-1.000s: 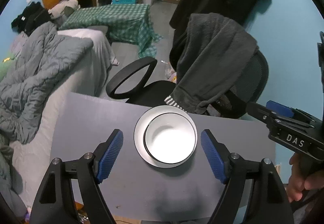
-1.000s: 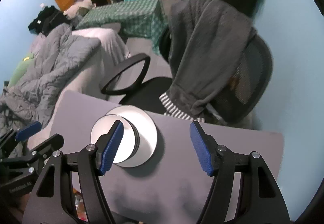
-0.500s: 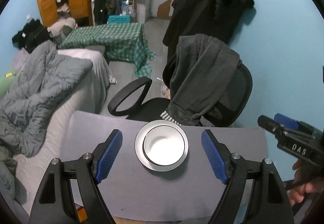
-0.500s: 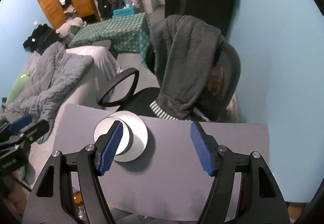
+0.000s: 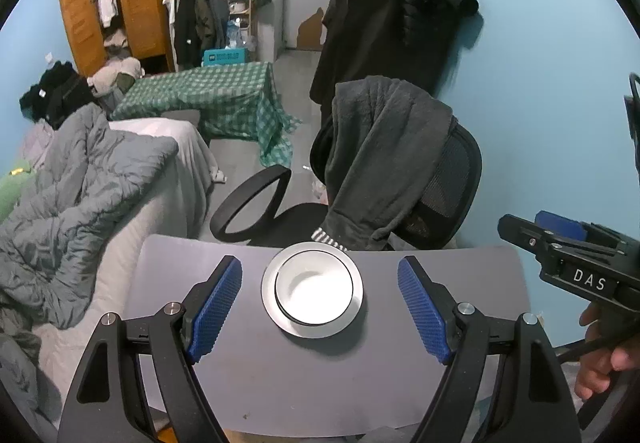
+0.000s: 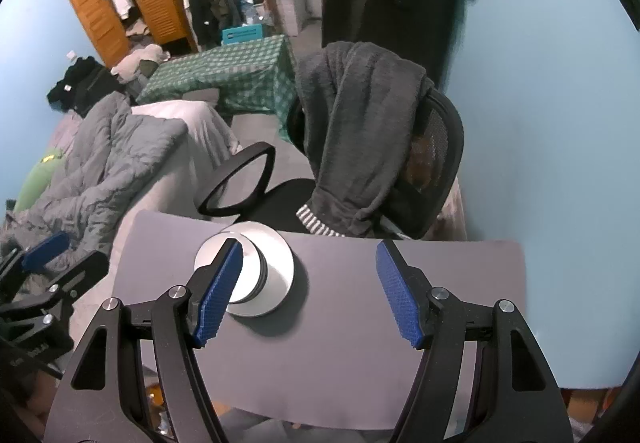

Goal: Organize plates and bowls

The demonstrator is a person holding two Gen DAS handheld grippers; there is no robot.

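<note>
Left wrist view, left to right. A grey quilt (image 5: pixel 80 195) lies on a bed to the left of the left gripper (image 5: pixel 320 307), beyond its left finger (image 5: pixel 216 303). The gripper's jaws are spread wide and hold nothing. Ahead of them, centred in the gap but apart from both pads, a white bowl (image 5: pixel 314 289) sits inside a silver plate (image 5: pixel 270 295) on the grey table (image 5: pixel 320 383), near its far edge. Beyond the plate stands a black office chair (image 5: pixel 452 179) with a dark grey garment (image 5: pixel 384 159) draped over its back. To the right of the right finger (image 5: pixel 424 311), the right gripper (image 5: pixel 568 243) appears side-on with a hand (image 5: pixel 600 359) on its grip.

Right wrist view, left to right. The left gripper (image 6: pixel 40 275) shows at the left edge. The right gripper (image 6: pixel 310 287) is likewise spread and empty. The plate (image 6: pixel 280 263) and bowl (image 6: pixel 250 275) lie ahead of its left finger (image 6: pixel 220 291), which overlaps them in the picture; whether pad and bowl touch cannot be told for certain, though the gripper seems raised above the table (image 6: pixel 340 355). The right finger (image 6: pixel 400 295) stands over bare tabletop, well apart from the dishes.
</note>
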